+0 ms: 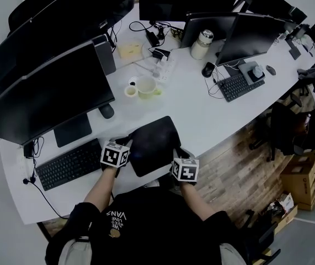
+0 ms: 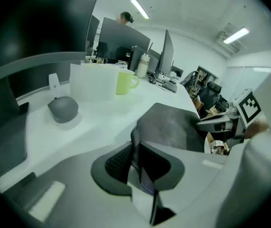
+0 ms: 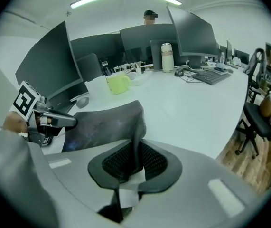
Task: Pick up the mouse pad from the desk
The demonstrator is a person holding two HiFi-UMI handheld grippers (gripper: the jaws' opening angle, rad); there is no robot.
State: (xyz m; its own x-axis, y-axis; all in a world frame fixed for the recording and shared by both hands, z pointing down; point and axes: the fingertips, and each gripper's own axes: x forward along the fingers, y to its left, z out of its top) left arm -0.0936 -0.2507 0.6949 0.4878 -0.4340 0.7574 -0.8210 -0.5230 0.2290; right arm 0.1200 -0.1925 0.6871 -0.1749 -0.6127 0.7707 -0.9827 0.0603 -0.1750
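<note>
A black mouse pad (image 1: 153, 143) lies on the white desk (image 1: 201, 115) just ahead of me. My left gripper (image 1: 125, 143) pinches the pad's left edge. In the left gripper view the mouse pad (image 2: 173, 125) curls up into the jaws of the left gripper (image 2: 137, 160), which are shut on it. My right gripper (image 1: 179, 153) holds the pad's right edge. The right gripper view shows the mouse pad (image 3: 111, 122) bent upward between the pads of the right gripper (image 3: 134, 163).
A black keyboard (image 1: 69, 163) and a grey mouse (image 1: 106, 111) lie to the left, under a monitor (image 1: 47, 93). A green mug (image 1: 146, 87) stands beyond the pad. More monitors, a second keyboard (image 1: 240, 85) and a bottle (image 1: 202, 43) fill the far desk. The desk edge runs along the right.
</note>
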